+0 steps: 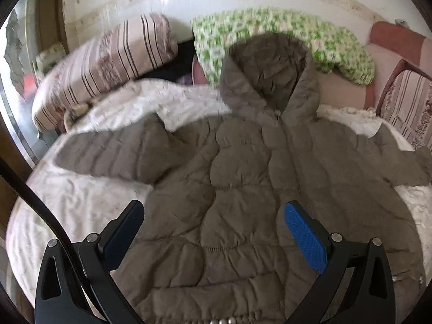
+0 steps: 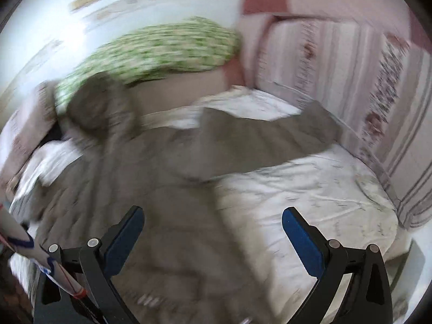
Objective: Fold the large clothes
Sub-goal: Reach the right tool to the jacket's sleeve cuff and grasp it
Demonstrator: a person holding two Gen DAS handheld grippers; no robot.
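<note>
A large grey-brown quilted hooded jacket (image 1: 243, 178) lies spread flat on a white bed, front up, hood toward the pillows and both sleeves stretched out sideways. My left gripper (image 1: 214, 210) hovers open above the jacket's lower body, nothing between its fingers. In the right wrist view the same jacket (image 2: 167, 189) is blurred, its right sleeve (image 2: 270, 137) reaching toward the striped bedding. My right gripper (image 2: 213, 216) is open over the jacket's right side edge, where it meets the white sheet (image 2: 310, 194).
A striped pillow (image 1: 108, 62) and a green-and-white patterned quilt (image 1: 283, 32) lie at the head of the bed. Striped bedding (image 2: 337, 81) is stacked on the right. A white wall stands behind. A person's sleeve (image 2: 32, 253) shows at the lower left of the right wrist view.
</note>
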